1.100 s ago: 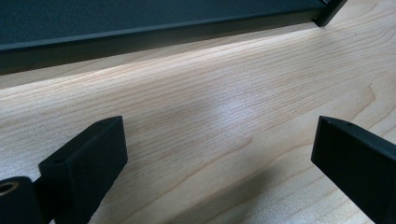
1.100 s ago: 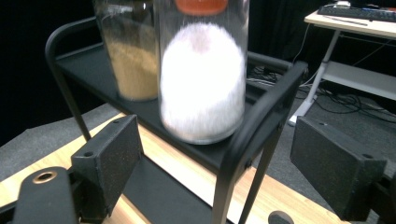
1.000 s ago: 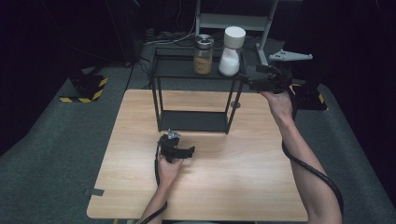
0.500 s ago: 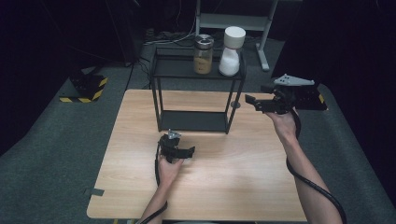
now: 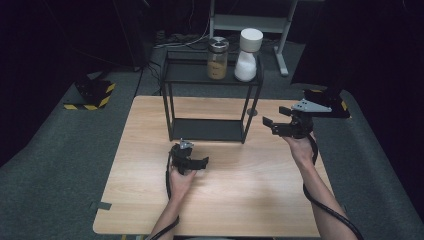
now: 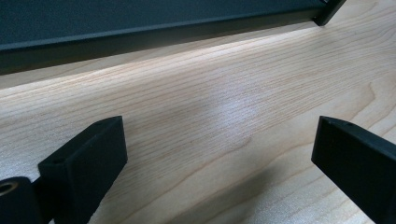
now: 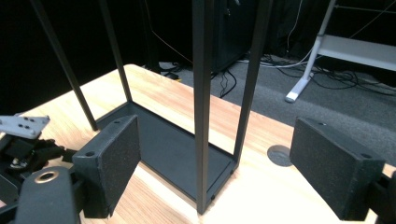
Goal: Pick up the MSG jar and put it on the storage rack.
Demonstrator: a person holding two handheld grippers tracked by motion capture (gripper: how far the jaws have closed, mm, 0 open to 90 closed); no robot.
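The left tool point(image 6: 219, 163), jaws wide apart and empty, hovers over wooden table point(image 6: 224, 107) near the black rack's base point(image 6: 140, 28).

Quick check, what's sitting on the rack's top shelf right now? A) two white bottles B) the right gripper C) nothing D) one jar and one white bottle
D: in the high view a jar with brownish contents and a white bottle stand side by side on the top shelf of the black rack, while the right gripper hangs beside the rack, fingers apart and empty.
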